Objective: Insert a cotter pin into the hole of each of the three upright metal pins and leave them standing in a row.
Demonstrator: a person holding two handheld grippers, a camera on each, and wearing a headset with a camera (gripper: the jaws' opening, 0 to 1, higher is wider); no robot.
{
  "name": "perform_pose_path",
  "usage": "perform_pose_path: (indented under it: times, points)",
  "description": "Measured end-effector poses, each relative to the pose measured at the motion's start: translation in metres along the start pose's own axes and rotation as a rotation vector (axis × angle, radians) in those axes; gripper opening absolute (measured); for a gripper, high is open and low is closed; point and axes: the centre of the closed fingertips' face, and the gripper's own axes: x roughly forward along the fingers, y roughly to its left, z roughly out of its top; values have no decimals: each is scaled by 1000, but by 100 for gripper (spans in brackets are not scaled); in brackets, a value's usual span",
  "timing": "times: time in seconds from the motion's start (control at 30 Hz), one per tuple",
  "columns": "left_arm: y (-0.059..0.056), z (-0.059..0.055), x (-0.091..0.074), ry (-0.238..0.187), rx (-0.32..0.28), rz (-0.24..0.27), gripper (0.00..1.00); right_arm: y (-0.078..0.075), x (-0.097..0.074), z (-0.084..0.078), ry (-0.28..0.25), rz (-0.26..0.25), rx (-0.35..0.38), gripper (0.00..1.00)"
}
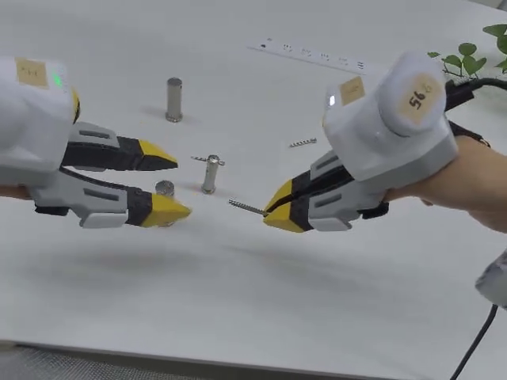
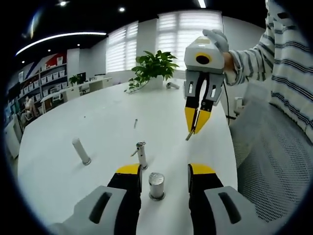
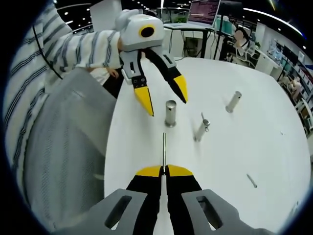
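Observation:
Three upright metal pins stand on the white table. The near pin sits between the jaws of my open left gripper, untouched. A cotter pin runs through the top of the middle pin. The far pin stands bare. My right gripper is shut on a cotter pin, whose tip points at the near pin from a short distance.
A loose cotter pin lies on the table beyond the right gripper. A white power strip lies at the far edge, with a potted plant at the far right corner.

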Motion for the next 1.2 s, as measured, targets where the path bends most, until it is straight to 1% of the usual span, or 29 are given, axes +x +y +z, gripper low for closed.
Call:
perform_pose_path:
  times: [0.03,0.1,0.17,0.2,0.47,0.57,0.67,0.73,0.8,0.83,0.9,1.07,1.2]
  points:
    - [2,-5,1,2,-8,3,36,0,1,0,1,0,0,4]
    - [4,-14,2,23,-21,7,36,-2,7,2,8,-7,8,4]
    - [5,-20,3,35,-18,9,35,-2,11,5,11,-8,13,4]
    - [5,-23,4,38,-28,7,34,-2,12,6,10,-9,17,4]
    - [11,-39,10,51,-47,32,31,-5,22,13,13,-17,43,4]
    - [11,-41,13,48,-46,32,28,-5,25,12,28,-23,43,4]
    - [11,-40,16,32,-47,36,27,-5,28,14,27,-20,51,4]
    - [12,-42,17,33,-43,37,26,-4,30,16,28,-20,53,4]
    - [11,-43,19,34,-44,37,22,-4,32,18,28,-21,53,4]
    - [11,-42,19,31,-50,35,19,-4,33,18,28,-21,55,4]
    - [13,-41,20,24,-53,48,13,-5,36,20,30,-21,58,4]
    - [14,-42,21,23,-59,47,13,-3,40,24,31,-18,57,4]
    - [14,-42,21,17,-66,48,12,-2,43,29,19,-19,66,4]
